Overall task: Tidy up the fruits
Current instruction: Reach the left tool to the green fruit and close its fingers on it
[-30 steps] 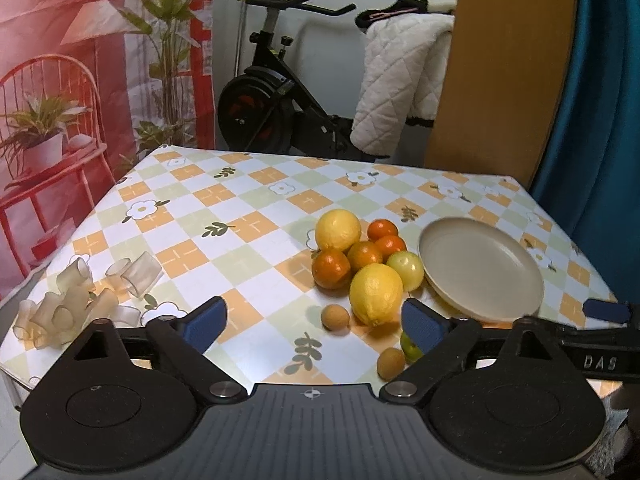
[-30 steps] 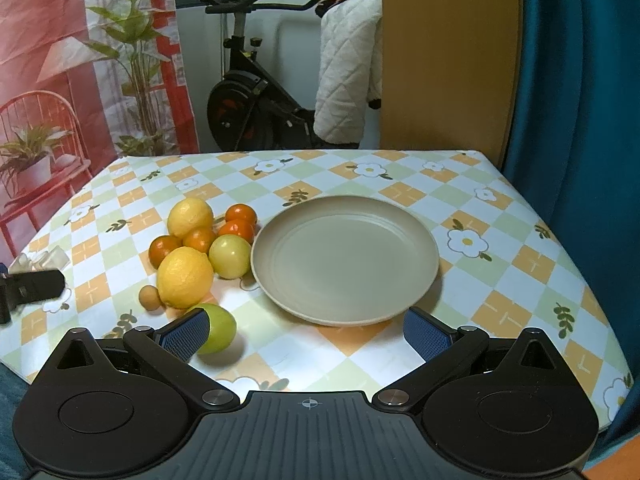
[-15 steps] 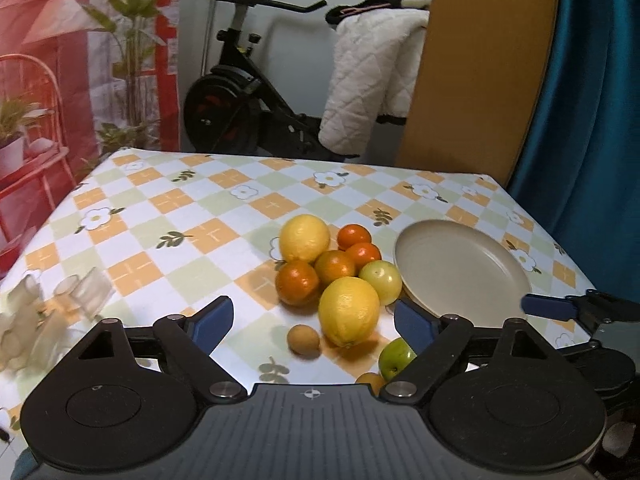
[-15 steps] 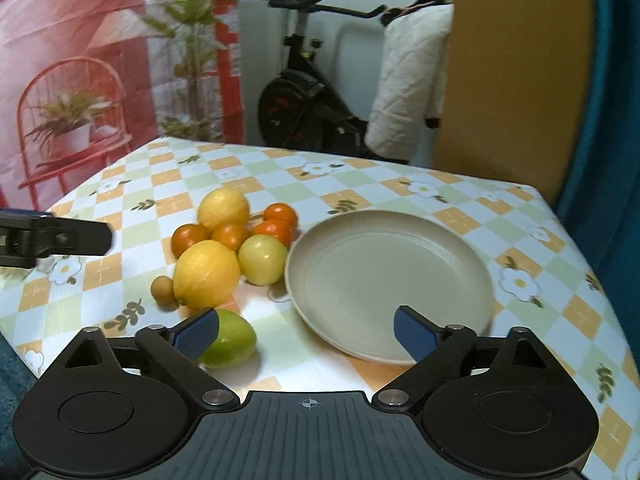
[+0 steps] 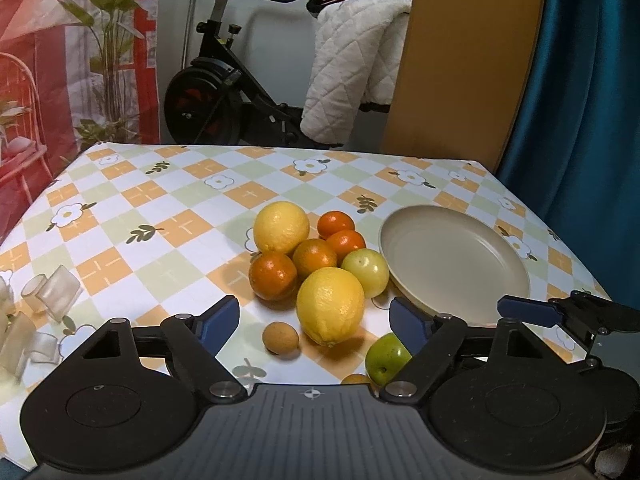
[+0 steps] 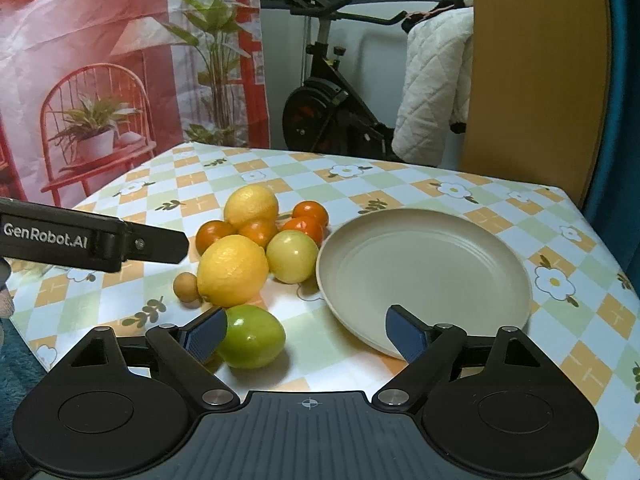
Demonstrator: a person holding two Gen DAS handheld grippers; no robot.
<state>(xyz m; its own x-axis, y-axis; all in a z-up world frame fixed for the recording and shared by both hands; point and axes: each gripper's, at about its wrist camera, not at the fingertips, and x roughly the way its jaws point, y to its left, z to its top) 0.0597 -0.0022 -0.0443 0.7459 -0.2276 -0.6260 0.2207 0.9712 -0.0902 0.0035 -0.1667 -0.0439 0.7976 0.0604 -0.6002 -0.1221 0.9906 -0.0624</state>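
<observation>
A heap of fruit lies left of an empty beige plate (image 5: 456, 264) (image 6: 424, 268): two lemons, near (image 5: 330, 305) (image 6: 233, 270) and far (image 5: 281, 227), several oranges (image 5: 273, 275), a pale yellow-green fruit (image 5: 365, 267) (image 6: 292, 256), a green fruit (image 5: 387, 358) (image 6: 251, 336) and a small brown fruit (image 5: 280, 339) (image 6: 186, 287). My left gripper (image 5: 316, 322) is open and empty, with the near lemon just ahead between its fingers. My right gripper (image 6: 306, 334) is open and empty, its left finger beside the green fruit.
The table has a checked flowered cloth (image 5: 160, 216). Clear plastic cups (image 5: 52, 290) lie at its left edge. The right gripper's finger (image 5: 528, 310) shows over the plate's near rim; the left gripper's finger (image 6: 92, 240) shows at left. An exercise bike (image 5: 224, 92) stands behind.
Both grippers have come closer to the fruit heap. The left one swung right, the right one swung left toward the green fruit. Both stayed open.
</observation>
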